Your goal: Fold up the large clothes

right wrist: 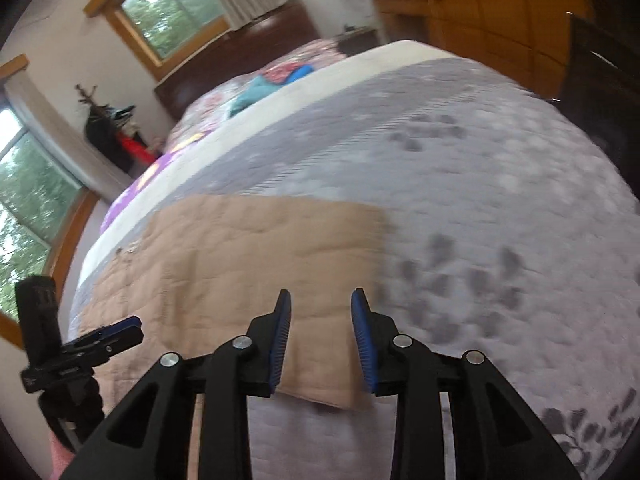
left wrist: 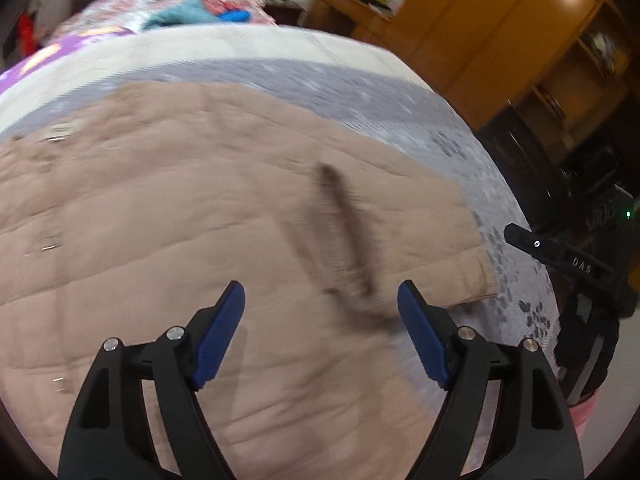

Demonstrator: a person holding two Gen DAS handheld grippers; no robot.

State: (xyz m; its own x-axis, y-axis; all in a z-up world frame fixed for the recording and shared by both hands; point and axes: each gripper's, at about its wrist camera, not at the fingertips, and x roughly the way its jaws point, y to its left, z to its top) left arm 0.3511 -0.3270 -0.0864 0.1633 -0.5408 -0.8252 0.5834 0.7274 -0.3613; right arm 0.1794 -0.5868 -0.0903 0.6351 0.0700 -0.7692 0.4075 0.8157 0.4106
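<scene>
A large beige quilted garment (left wrist: 200, 208) lies flat on the bed, folded into a rough rectangle; it also shows in the right wrist view (right wrist: 256, 260). A dark blurred fold or strap (left wrist: 344, 232) runs across it. My left gripper (left wrist: 320, 320) hovers above the garment, open and empty. My right gripper (right wrist: 320, 320) is open and empty above the garment's near right corner (right wrist: 352, 396). The right gripper shows at the right edge of the left wrist view (left wrist: 560, 256), and the left gripper shows at the left of the right wrist view (right wrist: 100, 336).
The bed has a grey patterned cover (right wrist: 480, 200) and a white band (left wrist: 240, 44). Floral bedding and teal and blue cloth (left wrist: 192, 12) lie at the head. Wooden wardrobes (left wrist: 500, 40) stand to the right. Windows (right wrist: 172, 8) and a coat stand (right wrist: 108, 128) are at the left.
</scene>
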